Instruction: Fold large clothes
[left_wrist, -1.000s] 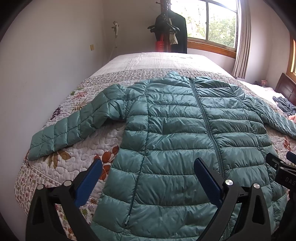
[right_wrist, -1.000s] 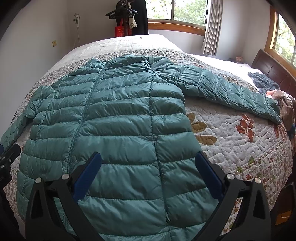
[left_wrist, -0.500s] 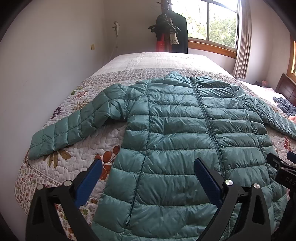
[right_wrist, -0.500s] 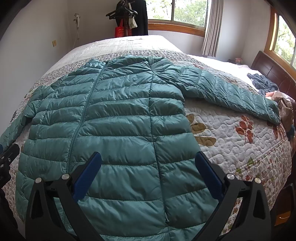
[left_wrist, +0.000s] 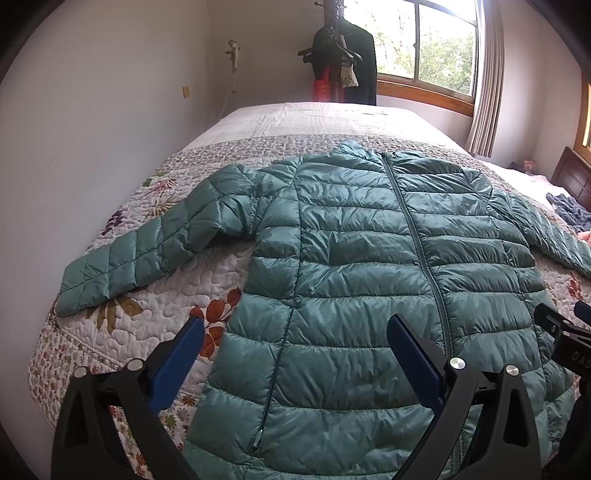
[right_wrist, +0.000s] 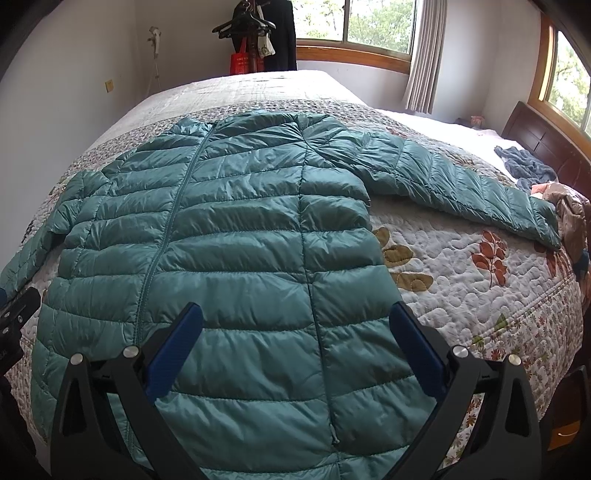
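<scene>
Teal quilted down jacket (left_wrist: 369, 266), zipped, front up, flat on the floral quilted bedspread (right_wrist: 461, 273), both sleeves spread outward. Left gripper (left_wrist: 295, 354) and right gripper (right_wrist: 295, 343): blue-padded fingers spread wide, holding nothing, poised above the jacket's hem end.

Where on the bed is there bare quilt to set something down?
Bare quilt lies between the left sleeve and jacket body. A wider patch lies below the right sleeve. The far bed is free. Clothes crowd the headboard side.
</scene>
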